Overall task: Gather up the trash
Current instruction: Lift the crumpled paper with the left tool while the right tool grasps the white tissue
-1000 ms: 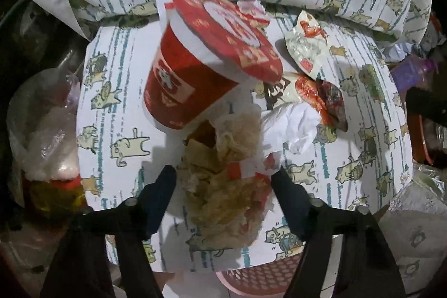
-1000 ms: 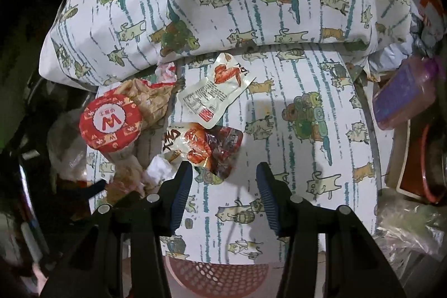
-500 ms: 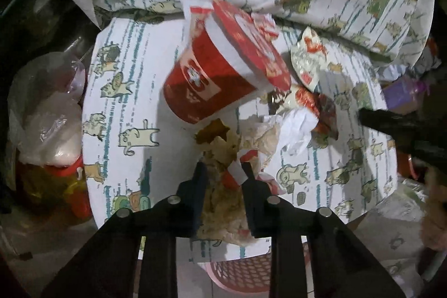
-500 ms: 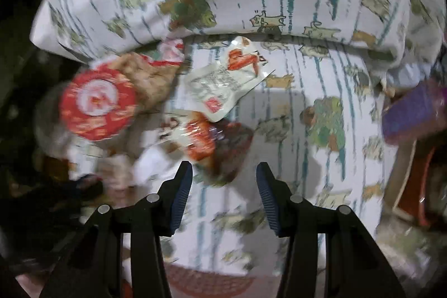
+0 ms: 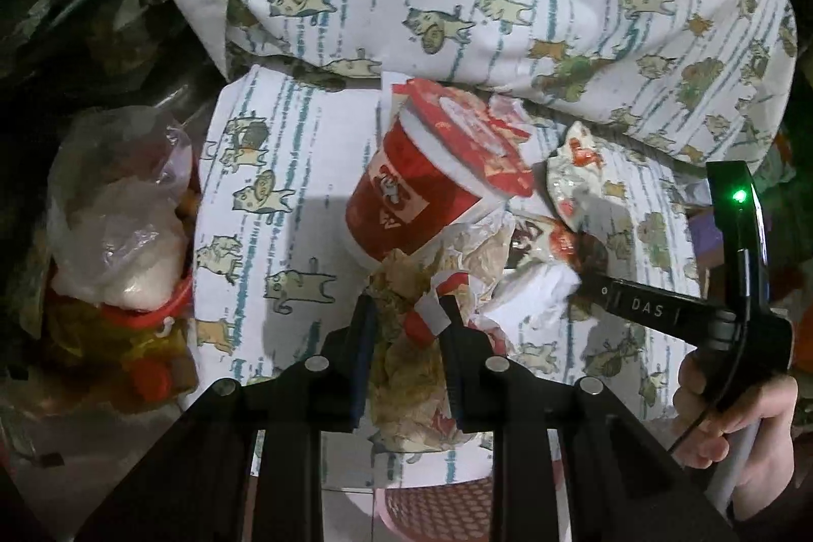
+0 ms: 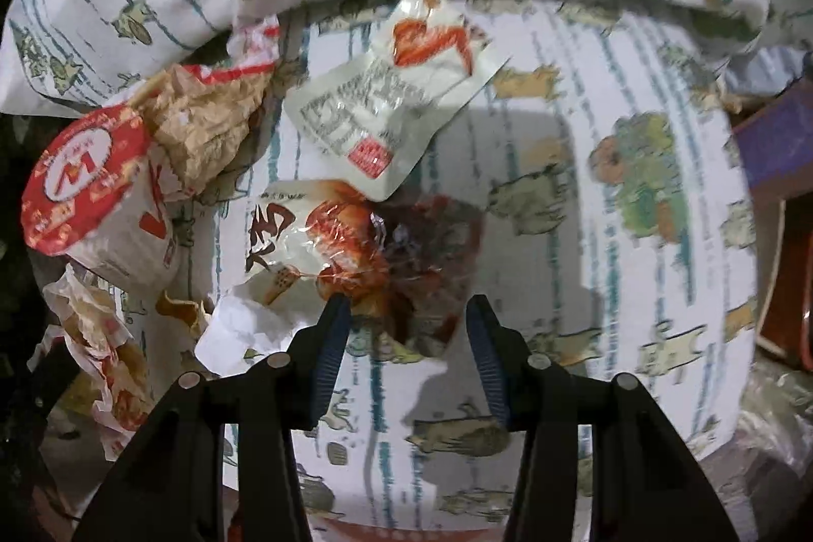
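A: Wrapper grab is done. We now have the left gripper [image 5: 406, 328] clamped on the crumpled greasy wrapper [image 5: 411, 369], where a second ago its jaws stood wide around it.

B: Right side?

A: Right gripper [image 6: 406, 328] has dropped onto the clear red snack bag [image 6: 386, 247], jaws apart, straddling it, pads not pressing. Next pickup, we reckon.

B: Text?

A: Red cup [image 6: 86, 181] lid shows a white "W" or "M"; "DAS" on the right tool. Everything sits on the cat-print cushion [image 5: 284, 186].
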